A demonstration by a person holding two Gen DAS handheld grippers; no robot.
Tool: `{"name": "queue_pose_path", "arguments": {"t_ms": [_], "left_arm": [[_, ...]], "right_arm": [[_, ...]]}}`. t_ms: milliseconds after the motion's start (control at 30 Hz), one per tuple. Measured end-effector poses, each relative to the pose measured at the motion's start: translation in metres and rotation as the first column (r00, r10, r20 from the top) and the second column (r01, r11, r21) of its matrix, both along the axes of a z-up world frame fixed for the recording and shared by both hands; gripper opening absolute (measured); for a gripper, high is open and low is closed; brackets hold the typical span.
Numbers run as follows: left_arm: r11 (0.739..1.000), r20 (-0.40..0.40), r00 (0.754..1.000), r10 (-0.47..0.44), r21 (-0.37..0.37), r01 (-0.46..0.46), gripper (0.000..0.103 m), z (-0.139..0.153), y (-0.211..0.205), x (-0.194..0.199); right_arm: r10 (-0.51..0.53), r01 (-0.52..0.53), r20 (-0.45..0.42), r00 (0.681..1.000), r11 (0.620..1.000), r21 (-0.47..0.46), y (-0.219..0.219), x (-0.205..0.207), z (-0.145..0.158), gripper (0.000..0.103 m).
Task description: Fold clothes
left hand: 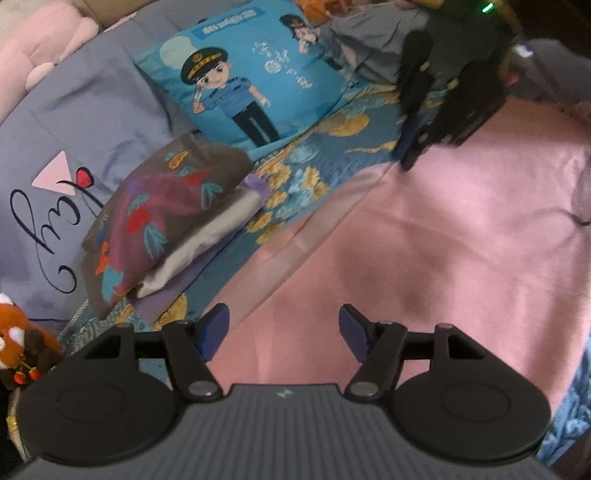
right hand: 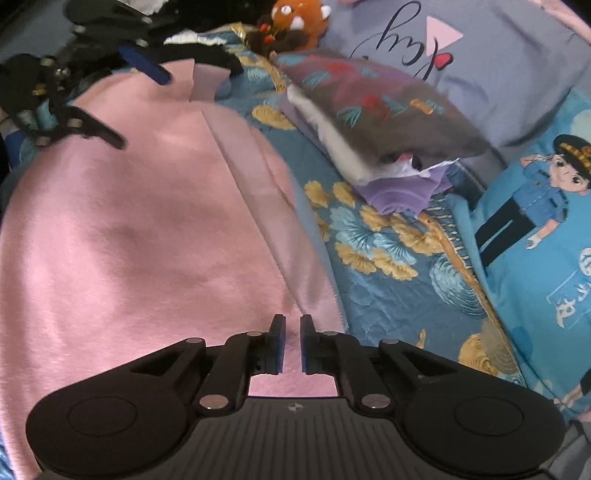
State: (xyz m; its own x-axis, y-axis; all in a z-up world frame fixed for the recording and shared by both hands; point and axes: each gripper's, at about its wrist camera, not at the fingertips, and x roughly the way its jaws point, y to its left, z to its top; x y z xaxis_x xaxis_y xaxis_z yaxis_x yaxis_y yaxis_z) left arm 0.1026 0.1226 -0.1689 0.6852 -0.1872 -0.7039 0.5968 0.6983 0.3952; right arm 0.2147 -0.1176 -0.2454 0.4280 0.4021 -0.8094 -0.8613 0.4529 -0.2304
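Left hand-held gripper (left hand: 283,334) jaws apart over fuzzy pink garment (left hand: 424,266). Right hand-held gripper (right hand: 291,341) pinching its soft fold. Folded stack (left hand: 166,225) centre-left on bed.

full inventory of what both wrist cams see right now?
pink garment: 1, pink, spread flat on the bed, under both grippers.
folded clothes stack: 1 pile, brown patterned piece on top, white and purple below, beside the pink garment.
bedspread: 1, blue with gold flowers, under everything.
cartoon cushion: 1, bright blue with a uniformed figure, behind the stack.
grey pillow: 1, grey-blue with script lettering, next to the cushion.
plush toy: 1, orange and white, at the pillow's edge.
left gripper: 1, black with blue pads, jaws wide apart above the garment.
right gripper: 1, black with blue pads, jaws nearly closed at a garment fold; grip unclear.
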Motion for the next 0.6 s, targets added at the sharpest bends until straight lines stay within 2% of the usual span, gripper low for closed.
{"name": "queue_pose_path", "arguments": {"t_ms": [133,300,467,600], "left_arm": [[1.0,-0.019,1.0,-0.01,-0.005,0.01,0.071,-0.003,0.001,-0.008],[1.0,-0.04,0.999,-0.011,-0.011,0.01,0.071,-0.007,0.002,-0.014],[1.0,-0.049,0.999,-0.004,-0.023,0.003,0.071,-0.008,0.004,-0.016],[1.0,-0.056,0.998,-0.013,-0.029,0.011,0.071,-0.011,0.003,-0.019]], "right_arm": [[-0.017,0.017,-0.038,0.999,1.0,-0.007,0.003,0.016,-0.009,0.024],[-0.033,0.037,-0.115,0.993,0.999,0.027,0.0,0.024,-0.01,0.028],[0.001,0.008,-0.15,0.989,0.998,0.062,-0.003,0.026,0.003,0.034],[0.039,-0.038,-0.177,0.983,0.999,0.011,0.003,0.03,-0.001,0.04]]}}
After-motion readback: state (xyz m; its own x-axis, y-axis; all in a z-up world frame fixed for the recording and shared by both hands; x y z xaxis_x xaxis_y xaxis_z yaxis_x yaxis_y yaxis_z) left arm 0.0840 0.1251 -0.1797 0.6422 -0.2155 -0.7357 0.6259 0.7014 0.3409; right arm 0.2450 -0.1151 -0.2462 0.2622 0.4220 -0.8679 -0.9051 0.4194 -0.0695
